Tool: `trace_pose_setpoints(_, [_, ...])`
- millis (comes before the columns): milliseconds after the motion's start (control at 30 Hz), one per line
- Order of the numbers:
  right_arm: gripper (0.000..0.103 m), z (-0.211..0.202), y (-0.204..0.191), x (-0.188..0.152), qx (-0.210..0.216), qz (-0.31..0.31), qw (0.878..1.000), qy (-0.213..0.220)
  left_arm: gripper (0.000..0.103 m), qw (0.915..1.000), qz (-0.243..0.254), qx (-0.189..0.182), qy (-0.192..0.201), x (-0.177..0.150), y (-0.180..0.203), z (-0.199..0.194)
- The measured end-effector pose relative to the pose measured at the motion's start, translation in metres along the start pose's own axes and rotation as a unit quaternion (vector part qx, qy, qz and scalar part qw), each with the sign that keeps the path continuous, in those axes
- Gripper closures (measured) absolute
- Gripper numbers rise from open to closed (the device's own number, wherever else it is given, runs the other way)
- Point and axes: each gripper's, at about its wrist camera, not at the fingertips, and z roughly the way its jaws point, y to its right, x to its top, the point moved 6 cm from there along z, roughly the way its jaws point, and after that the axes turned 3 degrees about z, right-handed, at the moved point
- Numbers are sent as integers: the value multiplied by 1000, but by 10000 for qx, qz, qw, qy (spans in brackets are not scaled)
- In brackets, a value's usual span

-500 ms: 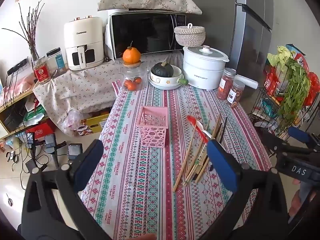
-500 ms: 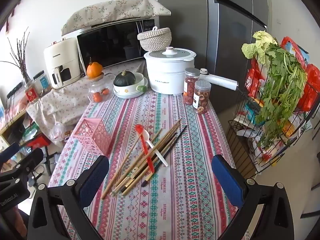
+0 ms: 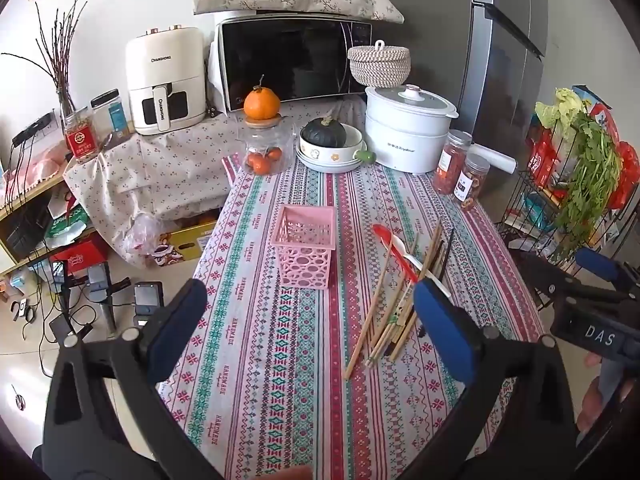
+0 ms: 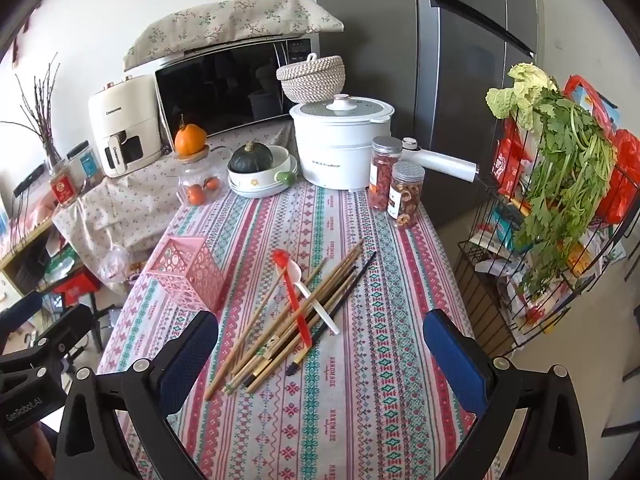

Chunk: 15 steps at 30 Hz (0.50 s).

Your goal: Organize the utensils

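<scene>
left wrist: left gripper (image 3: 306,308) held fully spread, empty, above tablecloth (image 3: 280,380); pink basket (image 3: 306,250) empty, utensil pile (image 3: 400,288) just right of it | right wrist: right gripper (image 4: 320,340) spread wide, empty, over utensil pile (image 4: 296,312) | step judged: approach before first pick; descent and closure on one utensil required.

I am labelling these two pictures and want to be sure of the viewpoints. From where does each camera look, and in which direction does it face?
Left wrist: sits on the left gripper, looking down across the table at the pink basket; its own open fingers show, with the right gripper at the right edge.
Right wrist: sits on the right gripper, looking down at the utensil pile; its open fingers show, with the left gripper at the left edge.
Shared: basket, utensils, white cooker.
</scene>
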Motion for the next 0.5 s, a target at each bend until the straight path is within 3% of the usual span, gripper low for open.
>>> trace_pose_setpoints(500, [0, 0, -1, -1, -19, -1, 10000, 5, 0, 10000, 0, 39, -9, -6, 5, 6])
